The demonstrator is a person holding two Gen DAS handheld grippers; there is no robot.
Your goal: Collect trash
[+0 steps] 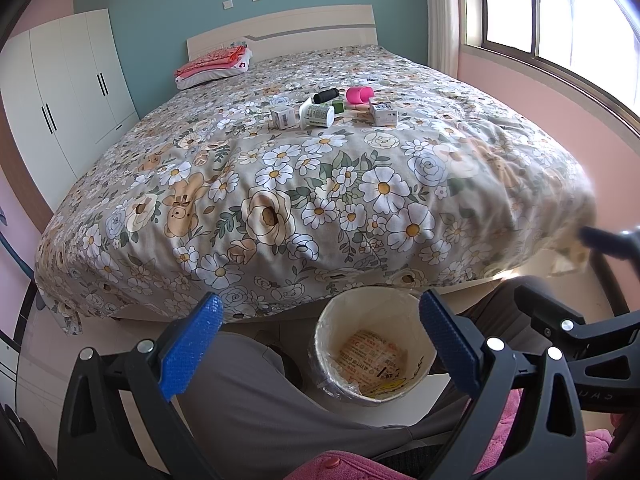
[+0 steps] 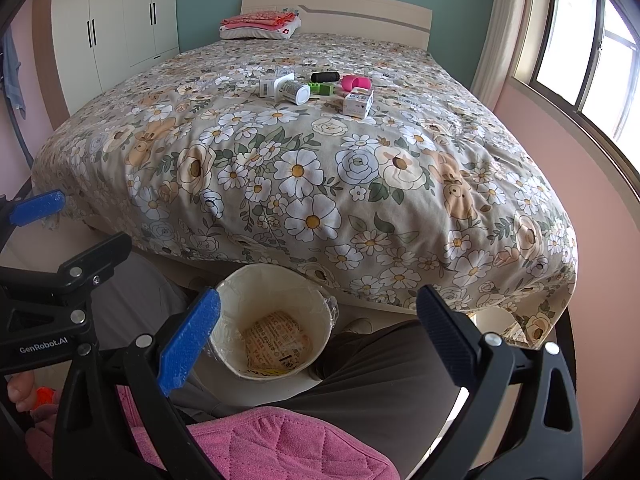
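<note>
Between the spread fingers of the left gripper (image 1: 320,344), low in its view, stands a round cream wastebasket lined with clear plastic (image 1: 416,312). A flattened printed wrapper (image 1: 372,356) lies at the bottom of it. The gripper's blue-padded fingers (image 1: 192,344) are wide apart and hold nothing.

The right gripper (image 2: 318,340) is likewise spread wide and empty — the same basket (image 2: 276,276) sits just inside its left finger, on the floor against the foot of the bed. The person's grey-trousered legs (image 2: 380,380) flank the basket, and a pink quilted cloth (image 2: 280,444) lies across the lap beneath both tools. In the right wrist view the other gripper shows at the far left edge.

Well beyond both grippers, straight ahead on a large bed covered by a floral quilt with daisies and small bears (image 1: 280,184), a cluster of small items lies near the middle of the mattress. From left to right as the left gripper sees them: a small white carton (image 1: 285,117), a white cylindrical container with a green label lying on its side (image 1: 317,113), a black cylinder (image 1: 326,96) behind it, a small green block (image 1: 338,105), a bright pink cup tipped over (image 1: 359,95), and another white carton (image 1: 384,113).

Further still — at the head of the bed — folded pink and orange cloths (image 1: 216,65) rest on a pillow. White wardrobe doors (image 1: 68,88) stand to the left, a sunlit window (image 1: 560,12) to the right.
</note>
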